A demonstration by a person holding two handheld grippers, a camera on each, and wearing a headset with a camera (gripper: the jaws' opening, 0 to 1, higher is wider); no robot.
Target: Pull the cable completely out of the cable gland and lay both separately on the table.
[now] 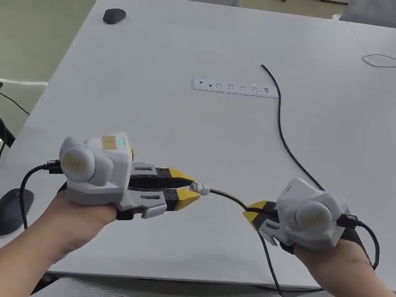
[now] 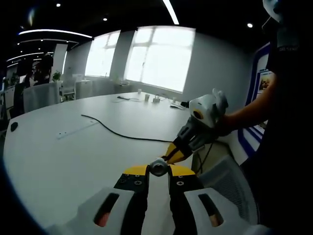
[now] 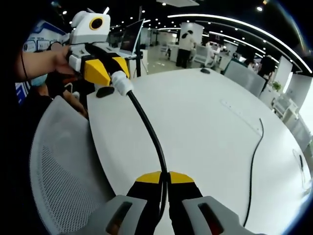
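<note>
Your left gripper [image 1: 189, 187] is clamped on the cable gland [image 1: 198, 187]. The pale gland is pinched between the yellow jaw tips and pokes out just past them, held in the air above the front part of the bench [image 1: 154, 117]. The black cable [image 1: 228, 197] comes straight out of the gland's end, so the two are not yet parted. From there it sags a little and runs across to your right gripper [image 1: 252, 214], whose jaws are closed tight on the cable itself. Past that gripper the cable drops below the bench's front edge.

The two grippers face each other, near but apart, with the bare stretch of cable between them. In the right gripper view the cable rises from between the shut jaws up to the gland in the other gripper.

Farther back on the bench lies a white power strip [image 1: 235, 87]. A black cord [image 1: 281, 133] curves from beside it toward your right hand, where its end is hidden. A dark mouse [image 1: 114, 15] sits near the far left corner.
</note>
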